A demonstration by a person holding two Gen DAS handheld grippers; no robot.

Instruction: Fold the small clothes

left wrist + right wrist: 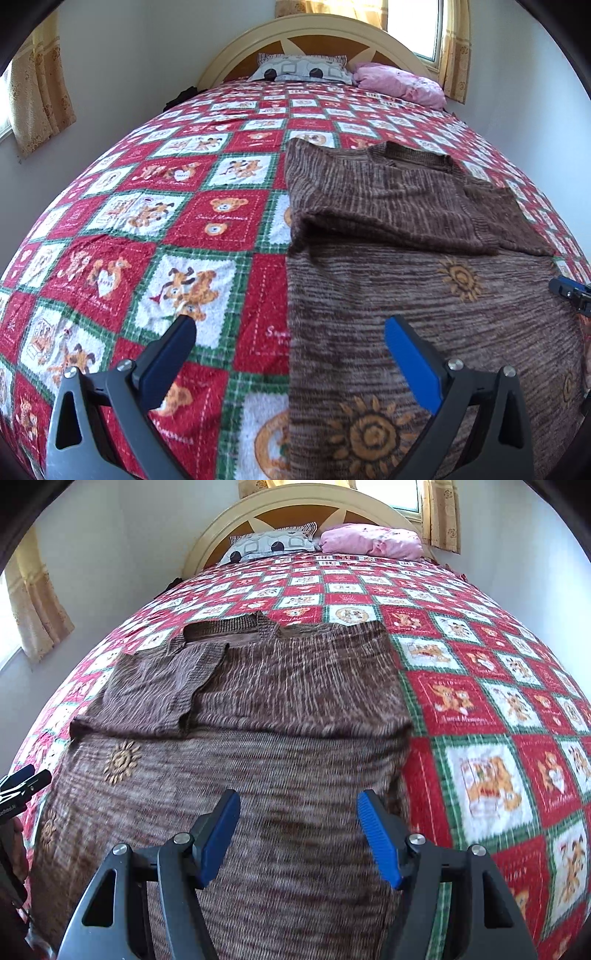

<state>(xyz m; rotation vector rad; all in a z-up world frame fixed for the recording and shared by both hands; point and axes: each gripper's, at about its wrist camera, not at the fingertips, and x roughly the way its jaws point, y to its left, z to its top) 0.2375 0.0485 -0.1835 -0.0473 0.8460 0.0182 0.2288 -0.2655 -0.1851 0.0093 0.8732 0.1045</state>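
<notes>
Bedroom with pale walls, curtained windows, arched cream headboard at the far end; two pillows against it — patterned grey pillow and pink pillow. Bed carries a red, green and white checked bear-print quilt. Brown knit sweater lies flat on the quilt, collar toward the headboard, both sleeves folded across the chest, orange sun motifs on the lower body. Left gripper hangs above the bed, fingers spread wide, nothing between them — the sweater's straight folded side edge runs forward between the fingers, left finger over quilt, right finger over knit. Right gripper also spread wide and empty, both fingers over the sweater's lower body; its other side edge sits just outside the right finger, bare quilt beyond that. Each gripper shows at the edge of the other's view: right one past the left gripper's right finger, left one far off the right gripper's left finger.
</notes>
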